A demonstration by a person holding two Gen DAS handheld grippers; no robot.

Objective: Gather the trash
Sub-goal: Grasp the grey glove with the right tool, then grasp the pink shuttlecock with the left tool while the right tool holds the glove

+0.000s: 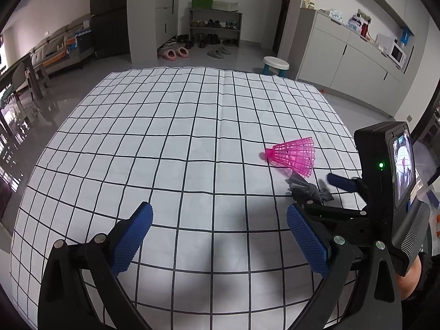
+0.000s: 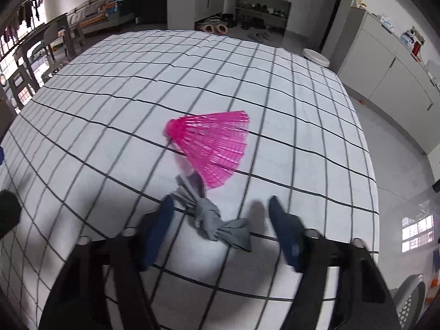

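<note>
A bench (image 1: 170, 148) covered with a white cloth ruled in black squares is seen from both wrist cameras. On it, towards the right side in the left wrist view, a pink plastic shuttlecock (image 1: 295, 156) lies on its side, its rounded nose pointing left and its latticed skirt flaring to the right. Just beside the skirt, on the nearer side, a knotted scrap of grey fabric (image 1: 305, 188) rests on the cloth; in the right wrist view the same scrap (image 2: 211, 218) is shown with one tail reaching up to the edge of the shuttlecock (image 2: 214, 145), though actual contact cannot be made out through the blur.

The right gripper (image 2: 220, 227) is lowered over the scrap, with its blue-padded fingers (image 2: 159, 228) set on either side of the knot. A gap is visible between each pad and the fabric, so nothing is gripped. The left finger lies close to the scrap, the right one further off.

The left gripper (image 1: 220, 239) is held above bare cloth near the front of the bench, its fingers (image 1: 132, 239) spread wide apart with nothing between them. Their shadows fall on the cloth below. The right gripper (image 1: 324, 192) is seen at the right edge of that view, with a hand (image 1: 412, 277) partly visible behind it.
</note>
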